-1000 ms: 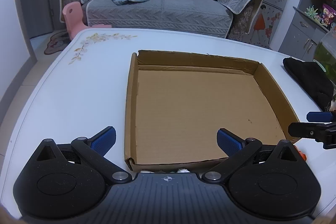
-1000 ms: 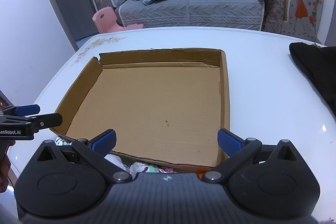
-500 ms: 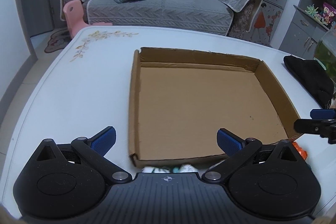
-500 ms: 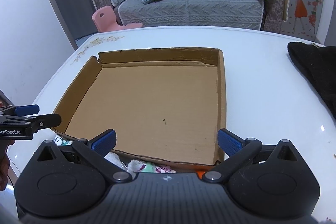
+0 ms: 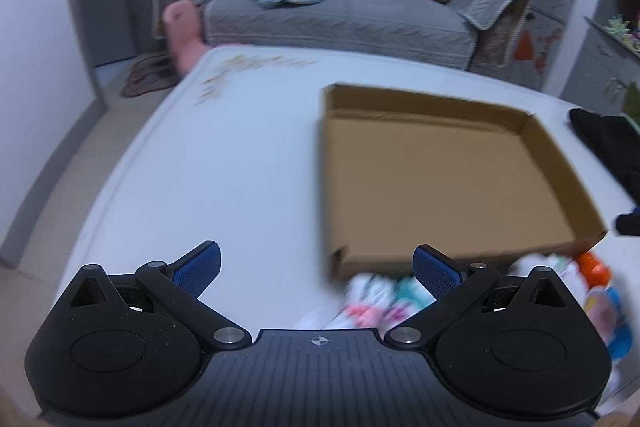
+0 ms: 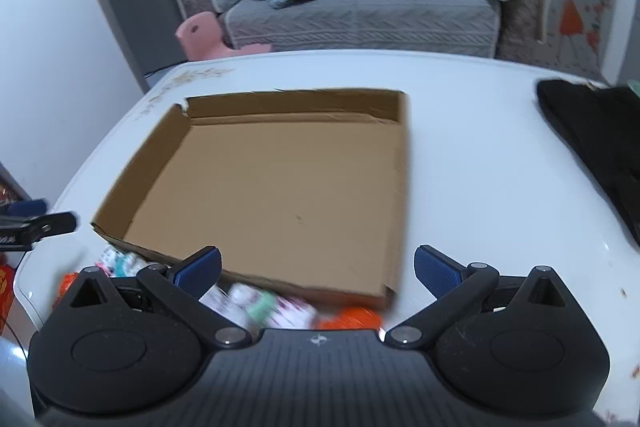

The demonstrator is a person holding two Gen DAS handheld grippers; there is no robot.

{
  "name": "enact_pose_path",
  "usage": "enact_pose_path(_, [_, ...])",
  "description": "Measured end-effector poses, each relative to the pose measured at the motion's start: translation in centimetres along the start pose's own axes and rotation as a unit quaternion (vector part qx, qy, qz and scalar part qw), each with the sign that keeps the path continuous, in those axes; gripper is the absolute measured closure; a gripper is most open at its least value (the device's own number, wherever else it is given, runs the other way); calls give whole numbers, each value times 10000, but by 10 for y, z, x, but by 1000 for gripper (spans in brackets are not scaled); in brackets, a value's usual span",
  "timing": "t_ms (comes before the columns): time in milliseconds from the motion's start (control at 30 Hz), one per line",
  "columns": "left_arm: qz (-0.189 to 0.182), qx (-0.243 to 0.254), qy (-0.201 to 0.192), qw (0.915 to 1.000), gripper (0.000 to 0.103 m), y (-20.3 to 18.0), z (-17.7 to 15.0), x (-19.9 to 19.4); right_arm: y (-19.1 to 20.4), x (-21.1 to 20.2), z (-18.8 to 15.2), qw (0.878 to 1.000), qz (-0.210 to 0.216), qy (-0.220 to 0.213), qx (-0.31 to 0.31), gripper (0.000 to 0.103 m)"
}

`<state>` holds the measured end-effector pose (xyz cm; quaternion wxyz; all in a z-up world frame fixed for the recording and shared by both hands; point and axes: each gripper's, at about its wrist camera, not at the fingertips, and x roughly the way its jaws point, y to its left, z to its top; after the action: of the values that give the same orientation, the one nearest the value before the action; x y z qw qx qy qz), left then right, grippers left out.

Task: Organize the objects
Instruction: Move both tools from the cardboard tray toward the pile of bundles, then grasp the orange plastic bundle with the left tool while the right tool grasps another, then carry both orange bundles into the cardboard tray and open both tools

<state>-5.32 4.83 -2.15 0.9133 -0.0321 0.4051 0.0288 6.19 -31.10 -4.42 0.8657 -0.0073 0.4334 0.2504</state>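
Note:
An empty shallow cardboard box (image 5: 448, 183) lies on the white table (image 5: 240, 163); it also shows in the right wrist view (image 6: 276, 195). Several small colourful packets (image 5: 376, 303) and an orange item (image 5: 596, 265) lie along its near edge, blurred; the packets (image 6: 260, 303) and the orange item (image 6: 352, 317) show in the right wrist view too. My left gripper (image 5: 316, 269) is open and empty, just short of the packets. My right gripper (image 6: 318, 267) is open and empty over the box's near edge. The left gripper's tip (image 6: 44, 223) shows at the right view's left edge.
A black cloth (image 6: 596, 147) lies on the table's right side, also in the left wrist view (image 5: 608, 147). A grey sofa (image 5: 340, 11) with a blue blanket and a pink stool (image 5: 182, 35) stand beyond the table. A cabinet stands at the far right.
Both grippers have pulled back toward me and the left one has swung left. More of the packets at the box's near edge now shows. Both stay open.

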Motion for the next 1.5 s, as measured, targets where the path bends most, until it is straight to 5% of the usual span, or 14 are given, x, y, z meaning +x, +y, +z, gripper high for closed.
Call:
enact_pose_path(367, [308, -351, 456, 9979, 1, 23, -61, 4, -15, 31, -20, 9989, -49, 407, 240, 1])
enact_pose_path(667, [287, -187, 599, 9976, 1, 15, -68, 23, -8, 47, -27, 9981, -86, 595, -147, 2])
enact_pose_path(867, [392, -52, 572, 9976, 1, 10, -73, 22, -2, 46, -31, 9977, -129, 583, -320, 14])
enact_pose_path(1000, [369, 54, 434, 9984, 1, 5, -77, 21, -3, 44, -30, 9979, -267, 465, -369, 47])
enact_pose_path(1167, [226, 84, 360, 9991, 14, 2, -78, 16, -5, 46, -28, 9982, -228, 423, -349, 58])
enact_pose_path(1300, [138, -10, 252, 9996, 66, 7, -72, 12, -6, 45, -29, 9987, -237, 366, -254, 61])
enact_pose_path(1500, [-23, -97, 215, 9997, 69, 11, -71, 12, -7, 42, -31, 9989, -181, 360, -257, 62])
